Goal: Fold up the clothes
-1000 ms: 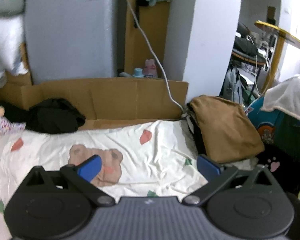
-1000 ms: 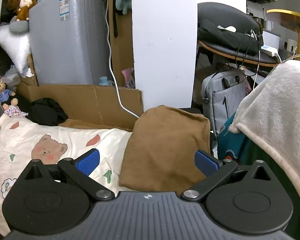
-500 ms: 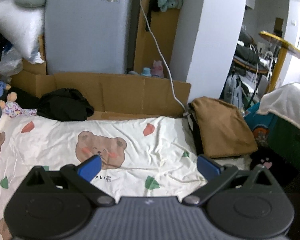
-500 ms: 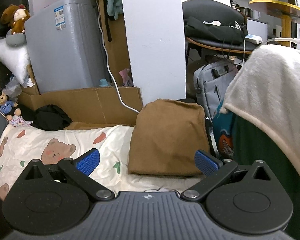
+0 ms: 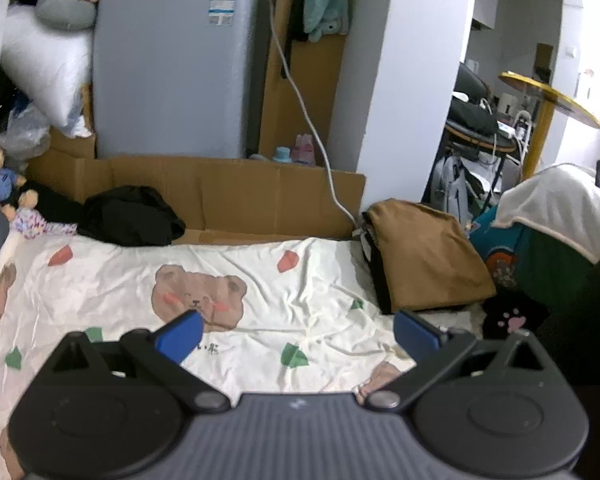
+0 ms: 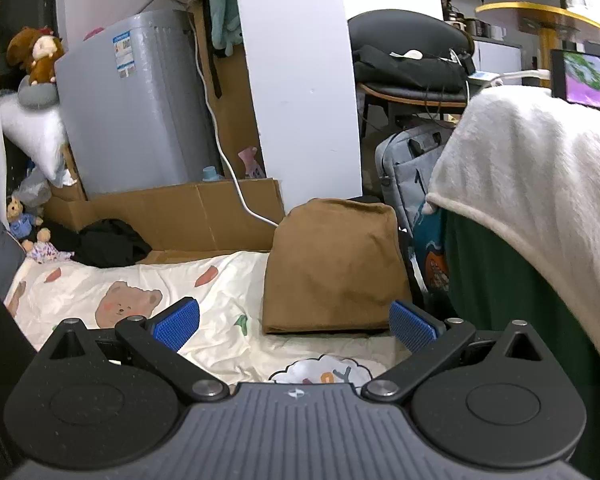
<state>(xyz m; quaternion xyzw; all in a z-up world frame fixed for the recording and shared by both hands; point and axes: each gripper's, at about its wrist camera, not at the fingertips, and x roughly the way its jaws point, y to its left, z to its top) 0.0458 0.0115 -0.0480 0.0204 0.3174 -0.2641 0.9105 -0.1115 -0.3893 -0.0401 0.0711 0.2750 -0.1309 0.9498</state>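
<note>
Hovering over the bear sheet [image 5: 284, 292], both grippers (left gripper [image 5: 298, 336], right gripper [image 6: 294, 322]) gape empty.

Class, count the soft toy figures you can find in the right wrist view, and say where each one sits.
3: a brown plush on the grey cushion, top left; a blue-shirted bear at the left edge; a small doll just below it. Clutter may hide more.

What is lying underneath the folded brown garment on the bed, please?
A dark folded item shows beneath the brown garment along its left edge; the rest is covered, so what it is cannot be told.
</note>
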